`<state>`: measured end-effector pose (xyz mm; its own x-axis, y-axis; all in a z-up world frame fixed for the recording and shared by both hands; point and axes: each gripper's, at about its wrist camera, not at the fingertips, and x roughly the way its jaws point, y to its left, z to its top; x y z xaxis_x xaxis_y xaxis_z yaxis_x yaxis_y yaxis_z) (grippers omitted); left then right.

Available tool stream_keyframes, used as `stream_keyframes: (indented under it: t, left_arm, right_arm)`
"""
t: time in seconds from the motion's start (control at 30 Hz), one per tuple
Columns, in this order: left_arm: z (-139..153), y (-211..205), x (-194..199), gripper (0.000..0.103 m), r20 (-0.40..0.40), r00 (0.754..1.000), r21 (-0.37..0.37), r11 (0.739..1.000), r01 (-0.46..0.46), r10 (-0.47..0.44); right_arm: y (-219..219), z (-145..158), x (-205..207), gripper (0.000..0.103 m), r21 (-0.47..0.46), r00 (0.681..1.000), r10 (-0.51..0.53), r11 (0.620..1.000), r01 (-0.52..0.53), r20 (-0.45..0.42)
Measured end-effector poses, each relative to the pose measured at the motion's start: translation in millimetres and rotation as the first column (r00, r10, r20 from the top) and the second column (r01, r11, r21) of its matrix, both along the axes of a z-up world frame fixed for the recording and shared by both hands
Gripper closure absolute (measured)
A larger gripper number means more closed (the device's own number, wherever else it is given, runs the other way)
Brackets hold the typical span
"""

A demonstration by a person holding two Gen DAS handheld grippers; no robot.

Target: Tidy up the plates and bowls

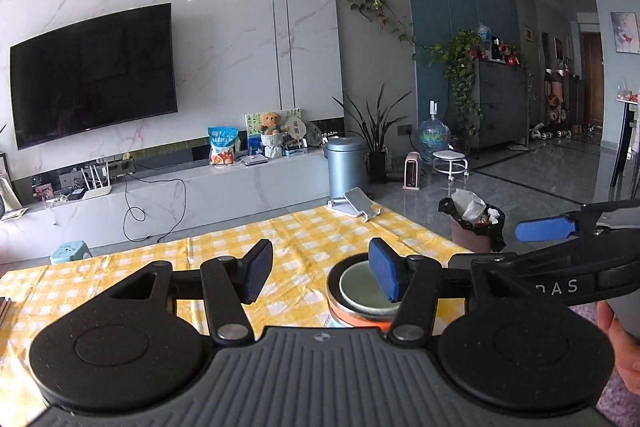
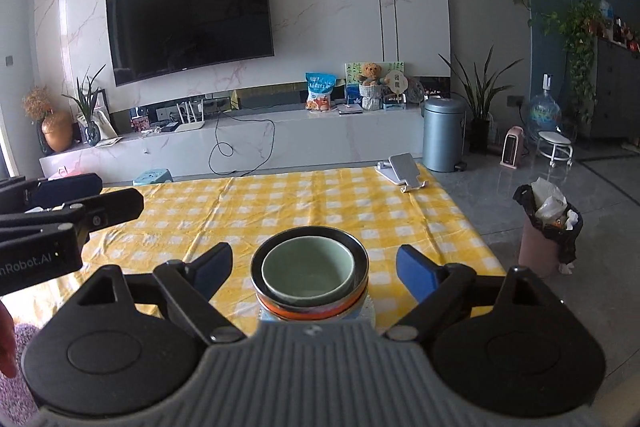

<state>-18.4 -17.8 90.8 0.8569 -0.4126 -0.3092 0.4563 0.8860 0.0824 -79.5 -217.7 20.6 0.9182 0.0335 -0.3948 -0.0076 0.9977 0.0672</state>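
A stack of bowls and plates (image 2: pixel 310 277) stands near the front edge of the yellow checked tablecloth (image 2: pixel 280 203). A pale green bowl (image 2: pixel 308 269) sits on top, inside a dark-rimmed bowl, over orange and light blue dishes. My right gripper (image 2: pixel 316 265) is open, its fingers on either side of the stack, apart from it. In the left wrist view the stack (image 1: pixel 362 293) lies behind the right finger. My left gripper (image 1: pixel 322 273) is open and empty, to the left of the stack. The right gripper's blue pad (image 1: pixel 544 229) shows at the right.
A phone on a white stand (image 2: pixel 404 171) sits at the table's far right corner. A bin with a black bag (image 2: pixel 550 227) stands on the floor right of the table. A TV bench and a grey bin (image 2: pixel 444 133) lie beyond.
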Motion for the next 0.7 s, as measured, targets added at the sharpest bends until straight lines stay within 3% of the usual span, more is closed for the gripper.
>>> stream_keyframes:
  t: [0.1, 0.53, 0.7]
  left_arm:
    - [-15, 1, -9, 0.019, -0.009, 1.000, 0.031, 1.000, -0.002, 0.003]
    - [-72, 4, -24, 0.014, -0.077, 0.992, 0.163, 0.983, -0.085, 0.098]
    - [-90, 4, -22, 0.013, -0.103, 0.983, 0.225, 0.966, -0.125, 0.151]
  right_arm:
    - [4, -14, -10, 0.015, -0.010, 1.000, 0.009, 1.000, -0.009, -0.019]
    - [42, -86, -28, 0.013, -0.179, 0.997, 0.004, 0.984, -0.017, -0.072]
    - [37, -99, -22, 0.013, -0.160, 0.994, -0.013, 0.987, -0.004, -0.111]
